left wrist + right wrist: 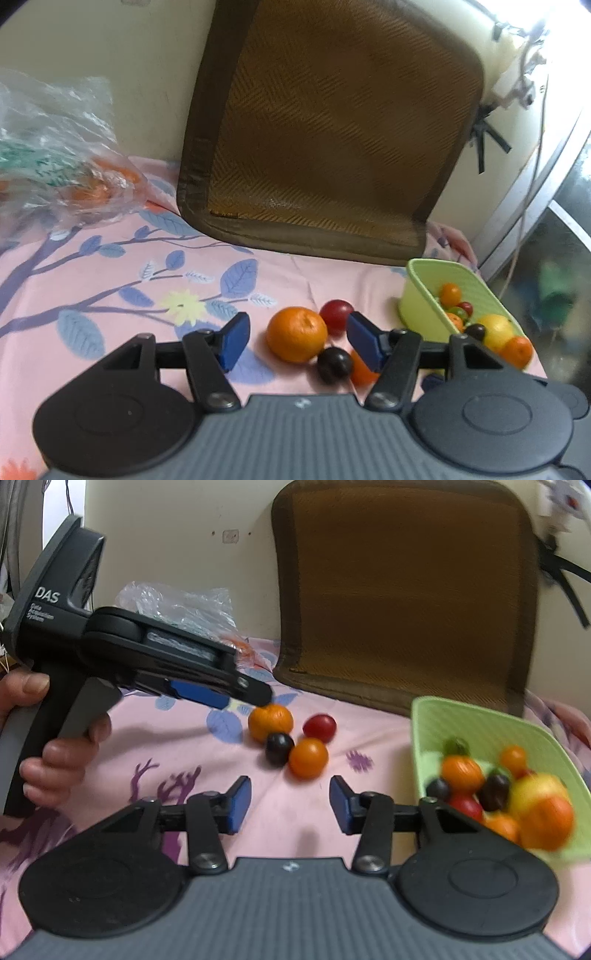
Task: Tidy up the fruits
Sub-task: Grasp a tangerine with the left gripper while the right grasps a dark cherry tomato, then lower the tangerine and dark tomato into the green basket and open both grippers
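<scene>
Hovering my left hand-held gripper (293, 341) released around the mandarin (296, 334) on the bedsheet (110, 280), jaws wide for its girth; my right hand-held gripper (290, 805) waits released, empty, beside the green basket (480, 720) of sorted fruit.

Loose fruits (291, 738) left of basket (480, 723); cushion (402, 590) behind.

Left gripper (297, 338) open, orange (296, 334) between its blue pads (233, 343). Red plum (336, 317) just beyond, dark plum (334, 364) near the right pad. Green basket (428, 291) of fruit off to the right. Brown cushion (332, 133) ahead, plastic bag (55, 147) far left.
</scene>
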